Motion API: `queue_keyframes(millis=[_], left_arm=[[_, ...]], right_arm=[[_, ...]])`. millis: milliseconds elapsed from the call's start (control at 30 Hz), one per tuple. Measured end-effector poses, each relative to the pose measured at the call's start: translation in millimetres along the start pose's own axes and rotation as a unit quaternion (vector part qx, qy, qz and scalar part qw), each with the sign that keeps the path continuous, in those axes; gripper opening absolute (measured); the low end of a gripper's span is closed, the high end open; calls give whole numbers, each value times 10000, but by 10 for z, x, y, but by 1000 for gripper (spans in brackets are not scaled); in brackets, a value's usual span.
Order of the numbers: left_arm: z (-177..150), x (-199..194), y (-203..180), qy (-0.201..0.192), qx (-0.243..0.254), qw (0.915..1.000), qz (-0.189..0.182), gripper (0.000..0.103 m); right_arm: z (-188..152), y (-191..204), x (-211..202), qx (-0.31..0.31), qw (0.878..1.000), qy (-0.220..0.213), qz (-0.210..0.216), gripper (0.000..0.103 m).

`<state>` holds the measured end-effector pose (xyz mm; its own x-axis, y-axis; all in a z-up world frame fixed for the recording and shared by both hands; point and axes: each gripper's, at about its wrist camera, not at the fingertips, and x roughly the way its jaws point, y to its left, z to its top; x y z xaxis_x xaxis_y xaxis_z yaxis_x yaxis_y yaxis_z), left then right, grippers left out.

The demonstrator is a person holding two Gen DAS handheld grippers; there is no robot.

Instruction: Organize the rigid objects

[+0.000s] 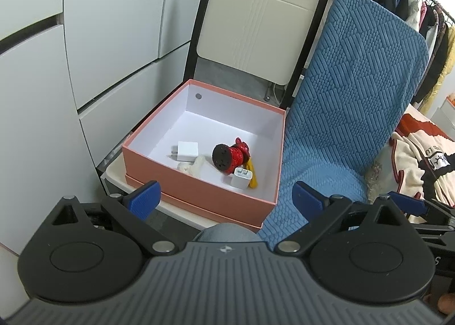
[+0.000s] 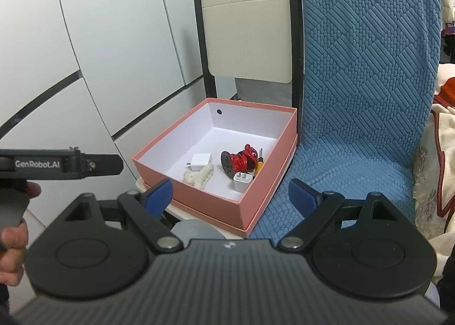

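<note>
Five small things lie in the pink box (image 1: 199,182), which sits on a cream chair (image 1: 250,26) beside a blue one (image 1: 355,97). We see the red figurine (image 1: 231,155) on its side, long axis running toward the far right corner, its black round base facing us. A white charger (image 1: 186,151) lies flat with prongs pointing left; a second charger (image 1: 241,177) stands prongs-up near the front wall. The cream lump (image 1: 192,167) between them is hard to identify, and the yellow tool (image 1: 251,175) is mostly hidden behind the figurine. Our left gripper (image 1: 226,197) and right gripper (image 2: 230,197) both hang before the box, fingers wide apart, holding nothing.
</note>
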<state>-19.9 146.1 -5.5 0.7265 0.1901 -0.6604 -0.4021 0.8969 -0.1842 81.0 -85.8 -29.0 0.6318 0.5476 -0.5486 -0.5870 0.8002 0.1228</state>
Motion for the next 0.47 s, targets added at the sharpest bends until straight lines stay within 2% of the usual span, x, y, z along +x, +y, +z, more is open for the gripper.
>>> queue_keyframes(millis=[467], left_arm=[[-5,-32,50,-81,26,10000,26,102]], right_arm=[[0,5,14,-12,10000,-9,16,90]])
